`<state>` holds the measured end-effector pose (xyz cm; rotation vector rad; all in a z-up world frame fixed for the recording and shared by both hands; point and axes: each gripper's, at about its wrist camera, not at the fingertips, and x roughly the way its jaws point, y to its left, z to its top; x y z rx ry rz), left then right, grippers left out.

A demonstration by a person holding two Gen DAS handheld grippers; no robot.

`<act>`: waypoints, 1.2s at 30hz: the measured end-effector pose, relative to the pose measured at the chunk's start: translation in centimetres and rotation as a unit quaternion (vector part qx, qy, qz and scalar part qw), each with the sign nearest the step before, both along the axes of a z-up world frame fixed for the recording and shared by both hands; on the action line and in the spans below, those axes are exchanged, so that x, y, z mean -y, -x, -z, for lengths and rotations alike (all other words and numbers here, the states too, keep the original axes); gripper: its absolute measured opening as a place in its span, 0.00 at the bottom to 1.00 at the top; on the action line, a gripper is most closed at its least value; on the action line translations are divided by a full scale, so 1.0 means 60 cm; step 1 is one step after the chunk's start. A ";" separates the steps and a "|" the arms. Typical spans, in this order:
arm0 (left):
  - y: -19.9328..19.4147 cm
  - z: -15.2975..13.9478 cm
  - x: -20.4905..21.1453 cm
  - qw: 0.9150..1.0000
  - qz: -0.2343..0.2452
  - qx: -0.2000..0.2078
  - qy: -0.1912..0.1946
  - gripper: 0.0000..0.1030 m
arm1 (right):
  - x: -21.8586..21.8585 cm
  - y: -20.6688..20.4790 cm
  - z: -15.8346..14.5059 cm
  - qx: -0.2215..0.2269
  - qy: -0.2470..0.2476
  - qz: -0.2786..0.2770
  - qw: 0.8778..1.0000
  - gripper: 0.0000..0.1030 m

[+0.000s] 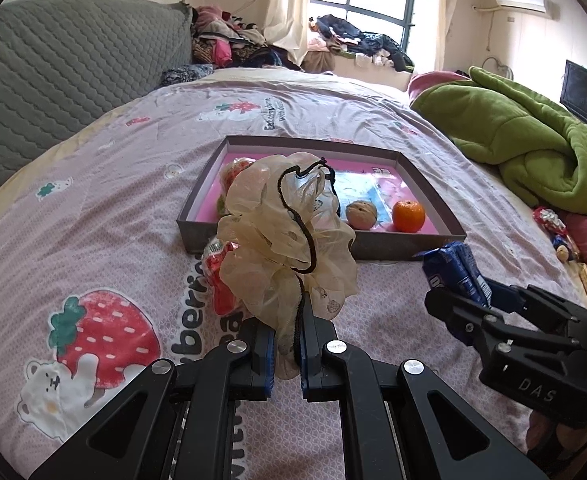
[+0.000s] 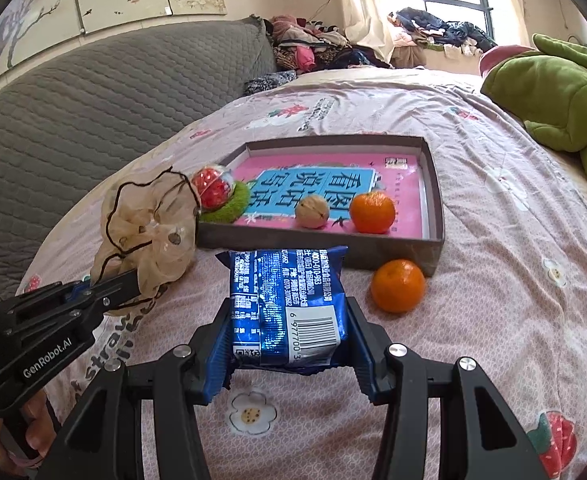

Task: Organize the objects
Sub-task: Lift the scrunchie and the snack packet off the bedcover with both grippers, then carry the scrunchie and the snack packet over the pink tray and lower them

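My left gripper (image 1: 287, 354) is shut on a cream mesh scrunchie with a black cord (image 1: 289, 232), held above the bed just in front of the grey tray (image 1: 321, 246); the scrunchie also shows in the right wrist view (image 2: 149, 224). My right gripper (image 2: 289, 344) is shut on a blue snack packet (image 2: 287, 304), also seen in the left wrist view (image 1: 455, 272). The tray (image 2: 433, 196) holds a pink book (image 2: 333, 184), a walnut (image 2: 312, 211), an orange (image 2: 372, 212) and a red ball on a green scrunchie (image 2: 217, 194). A second orange (image 2: 398, 285) lies on the bed before the tray.
A red-and-white packet (image 1: 221, 276) lies on the strawberry-print sheet under the scrunchie. A green blanket (image 1: 533, 140) is heaped at the right, with wrapped sweets (image 1: 553, 228) near it. A grey quilted headboard (image 2: 93, 112) is at the left, clothes piled beyond.
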<state>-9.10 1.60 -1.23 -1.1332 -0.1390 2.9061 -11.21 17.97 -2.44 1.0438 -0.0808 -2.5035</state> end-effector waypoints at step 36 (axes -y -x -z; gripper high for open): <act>0.031 -0.071 -0.008 0.999 0.005 -0.046 0.015 0.09 | -0.003 0.030 -0.085 -0.064 -0.005 0.007 0.998 0.50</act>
